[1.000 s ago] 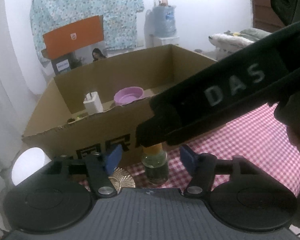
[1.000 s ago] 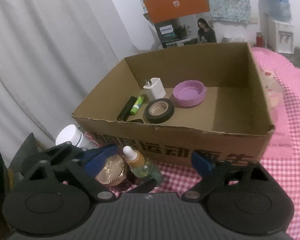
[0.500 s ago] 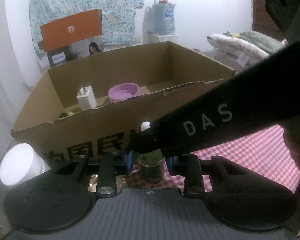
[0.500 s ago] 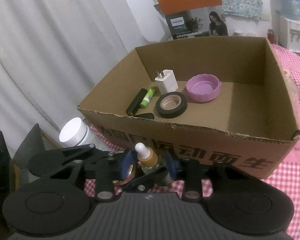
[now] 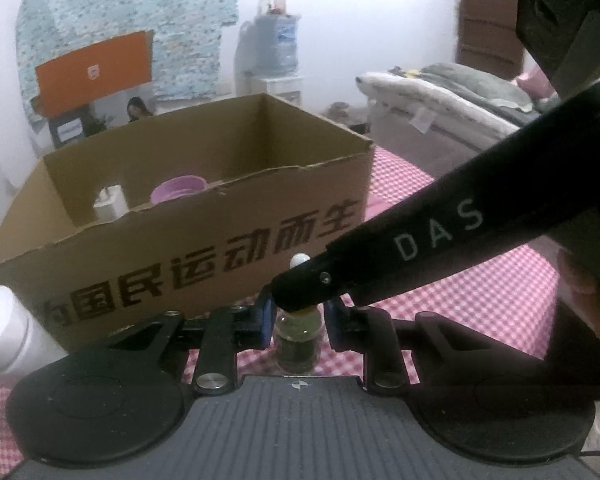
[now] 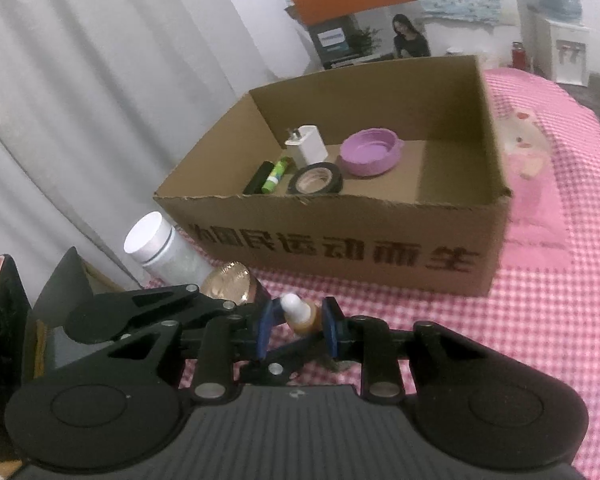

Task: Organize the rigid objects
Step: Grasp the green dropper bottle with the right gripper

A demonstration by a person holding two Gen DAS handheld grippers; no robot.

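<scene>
1. Both grippers are on the same little dropper bottle (image 5: 298,336). The left gripper (image 5: 296,320) has its blue pads pressed against the glass body, fully pinched. The right gripper (image 6: 296,322) sits higher, around the amber neck under the white bulb, and its jaws are closing with the bottle between them; the pads look to be touching it.
2. The bottle leans a bit in the right wrist view and sits low over the red checked cloth (image 5: 480,292), just in front of the cardboard box (image 6: 340,248).
3. Tight spot: the box's printed front wall is right beyond the fingertips, and its torn top rim sits higher than the bottle.
4. To the left it's crowded too, with a gold-lidded jar (image 6: 226,282) just beside the right gripper's left finger and a white-capped bottle (image 6: 160,248) behind that, near the curtain (image 6: 80,100).
5. Open cloth is off to the right of the box.
6. Inside the box: white charger (image 6: 306,144), purple lid (image 6: 370,152), tape roll (image 6: 316,178), green tube (image 6: 276,176), black stick (image 6: 258,178), with bare floor at its right end.
7. Both grippers angle downward; the right one's long black finger crosses the left wrist view diagonally from the upper right.
</scene>
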